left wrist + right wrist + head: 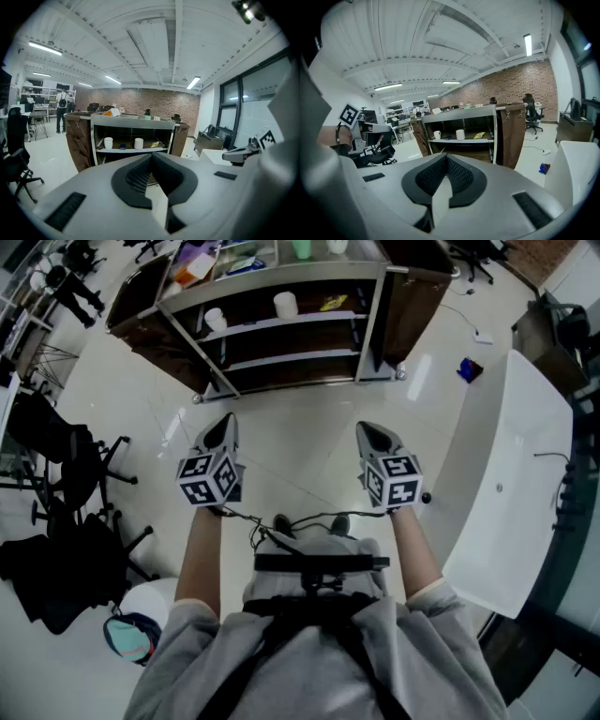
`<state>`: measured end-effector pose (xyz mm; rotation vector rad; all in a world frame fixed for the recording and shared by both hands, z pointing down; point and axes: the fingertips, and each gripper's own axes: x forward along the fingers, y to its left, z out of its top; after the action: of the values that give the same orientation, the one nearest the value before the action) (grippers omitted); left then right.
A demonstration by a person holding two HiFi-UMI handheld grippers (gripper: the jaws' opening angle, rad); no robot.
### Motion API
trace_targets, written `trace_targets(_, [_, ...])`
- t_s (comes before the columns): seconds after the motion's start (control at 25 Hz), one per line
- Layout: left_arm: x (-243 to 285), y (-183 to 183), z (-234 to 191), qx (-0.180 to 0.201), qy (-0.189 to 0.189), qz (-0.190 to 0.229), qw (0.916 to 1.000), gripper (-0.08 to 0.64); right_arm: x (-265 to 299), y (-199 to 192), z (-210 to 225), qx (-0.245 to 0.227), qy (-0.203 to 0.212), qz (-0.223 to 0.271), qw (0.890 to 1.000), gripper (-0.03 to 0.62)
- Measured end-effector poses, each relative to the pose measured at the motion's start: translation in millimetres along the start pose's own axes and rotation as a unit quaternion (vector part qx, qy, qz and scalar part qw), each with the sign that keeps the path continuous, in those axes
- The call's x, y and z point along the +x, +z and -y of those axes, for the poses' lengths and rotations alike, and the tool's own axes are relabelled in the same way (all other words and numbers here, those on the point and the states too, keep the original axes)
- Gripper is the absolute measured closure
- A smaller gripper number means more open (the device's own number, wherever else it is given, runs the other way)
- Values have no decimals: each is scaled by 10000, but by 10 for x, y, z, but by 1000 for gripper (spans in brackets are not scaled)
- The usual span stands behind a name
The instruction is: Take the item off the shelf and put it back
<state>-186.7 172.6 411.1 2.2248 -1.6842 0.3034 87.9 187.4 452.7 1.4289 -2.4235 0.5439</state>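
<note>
Here the left gripper [225, 424] is held out above the pale floor [300, 442], with its two jaws pressed together at the tips and nothing between them. Well ahead of both tools stands the shelf [281, 284]. On one of its inner boards sit a white cup [216, 319], a white roll [285, 305] and a yellow packet [333, 303], and no tool touches them. The right gripper [371, 429] is level with the left one, its jaws also together and empty.
</note>
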Motion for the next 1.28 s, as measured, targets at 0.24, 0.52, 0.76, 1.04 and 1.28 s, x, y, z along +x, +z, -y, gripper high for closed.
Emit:
trace_targets(0.24, [-71,-57,132,-202,195,57,9996,552,-25,63,44,-135,204,-16,9997,583])
trace_targets(0.52, [-73,-146,323,-250,362,32,9990,552,-32,142,158,-184,434,41,9989,583])
trace_targets(0.76, [178,-19,354,-61,368,103,9993,552,123,233,239,-220,504,84,9985,583])
trace_targets(1.04, [656,187,165,144,236,118,9995,552,603,385,327,-199,440,47,9988,583])
trace_targets(1.28, [1219,371,-211,209,18,57,9998,552,1225,607,380,-80,241,16,9997,583])
